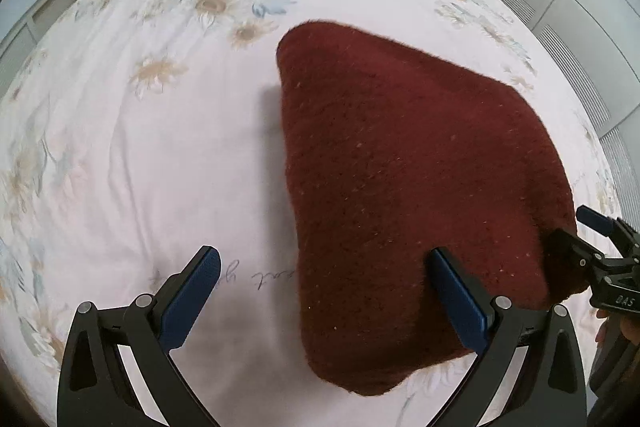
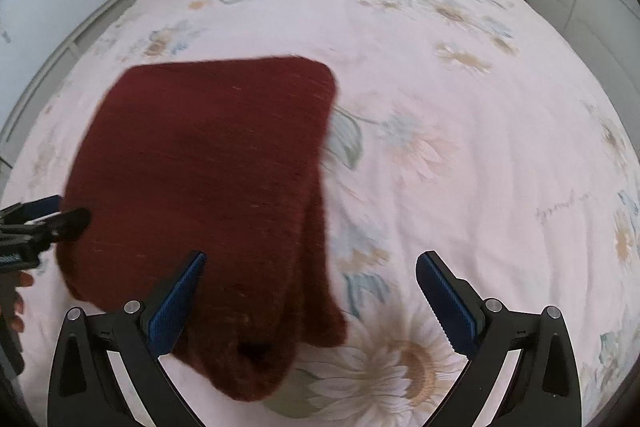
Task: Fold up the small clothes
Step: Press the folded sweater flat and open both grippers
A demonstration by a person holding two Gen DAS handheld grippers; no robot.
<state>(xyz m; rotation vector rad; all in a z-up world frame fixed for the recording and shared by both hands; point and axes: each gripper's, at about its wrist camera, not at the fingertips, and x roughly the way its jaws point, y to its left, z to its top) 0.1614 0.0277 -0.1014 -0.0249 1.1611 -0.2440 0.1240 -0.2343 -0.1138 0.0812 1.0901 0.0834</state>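
garment: dark red knit (image 1: 400, 167) lies on the bed (image 1: 160, 147), already folded into a rough rectangle. Near end is bulkier and rolled in the right wrist view (image 2: 248, 355).
left tongs (image 1: 326, 291): spread wide, holding nothing. Right pad is over the knit's near-left edge, left pad over bare sheet.
right tongs (image 2: 310, 295): spread wide, holding nothing. Left pad over the knit, right pad over the floral cover.
step: looks like release after a fold, or set-up for the next one.
how to do it well: take all layers of the near thick end together, one tong at each near corner. Carry the edge up and over to the far edge in step, so the stack doesn't skew. Lay it flat before letting go; fuzzy knit probably clings and drags its lower layers.
hidden: layer count and sleeve positions are inside the fold. Garment type is unclear.
poor view: right wrist view is motion-blurred along the knit's right edge, so whether the pads touch fabric can't be told.
cut off: each view shows the other tongs only at its border.
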